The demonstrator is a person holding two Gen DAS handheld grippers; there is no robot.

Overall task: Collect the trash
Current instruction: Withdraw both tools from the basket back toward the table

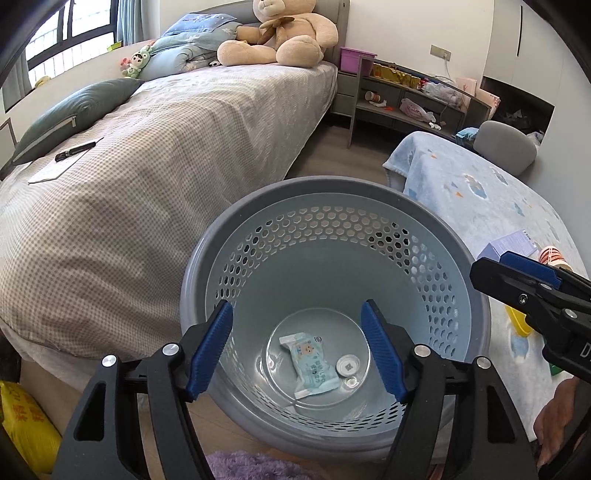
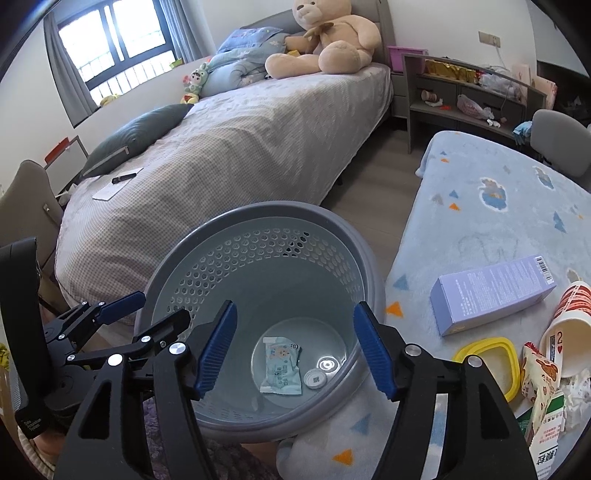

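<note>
A grey perforated waste basket [image 1: 207,258] [image 2: 369,258] stands on the floor between the bed and a low blue-blanketed table. At its bottom lie a light blue wipes packet [image 1: 314,363] [image 2: 281,365] and a small white round cap [image 1: 348,366] [image 2: 314,379]. My left gripper [image 1: 297,350] is open and empty, over the basket's mouth. My right gripper [image 2: 293,347] is open and empty, also over the basket. On the table lie a lilac box [image 2: 491,293], a paper cup [image 2: 565,325], a yellow lid [image 2: 487,360], a snack wrapper [image 2: 537,384], a carton [image 2: 550,435] and crumpled tissue [image 2: 580,387].
A bed [image 1: 166,155] with a grey pillow [image 1: 70,114], a pen on paper [image 1: 74,151] and a teddy bear [image 1: 280,33] lies to the left. A cluttered shelf [image 1: 413,99] and grey chair [image 1: 506,146] stand behind. A purple rug [image 1: 251,465] and a yellow bag [image 1: 26,421] are near.
</note>
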